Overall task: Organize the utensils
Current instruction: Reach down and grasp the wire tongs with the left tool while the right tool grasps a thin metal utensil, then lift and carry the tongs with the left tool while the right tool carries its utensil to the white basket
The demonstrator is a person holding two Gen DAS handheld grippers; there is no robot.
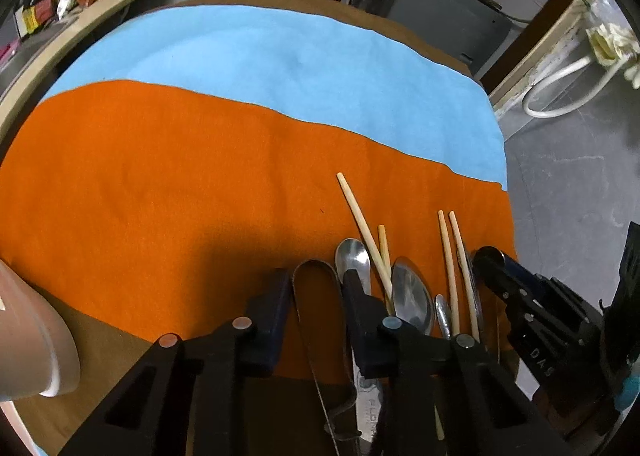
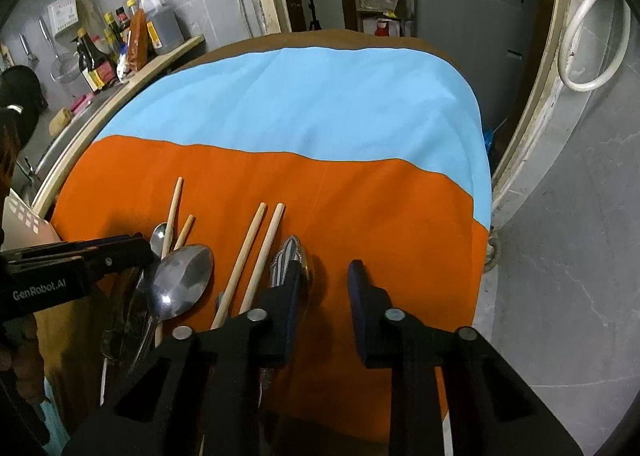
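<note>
Utensils lie at the near edge of the orange cloth [image 1: 160, 184]. Metal tongs [image 1: 316, 268] lie between the open fingers of my left gripper [image 1: 316, 296]. Beside them are a small spoon [image 1: 352, 254], a large spoon [image 1: 412, 292], a crossed chopstick pair [image 1: 360, 216] and a parallel chopstick pair [image 1: 452, 252]. In the right wrist view the large spoon [image 2: 184, 280], the parallel chopsticks [image 2: 260, 248] and a patterned spoon [image 2: 288, 256] lie left of my open, empty right gripper [image 2: 328, 296]. The left gripper [image 2: 120, 252] shows at the left there.
A blue cloth [image 1: 280, 68] covers the far half of the round table. A pink cup [image 1: 36, 344] stands at the near left edge. Bottles [image 2: 120, 44] line a counter at the back left. Grey floor [image 2: 560, 256] lies to the right.
</note>
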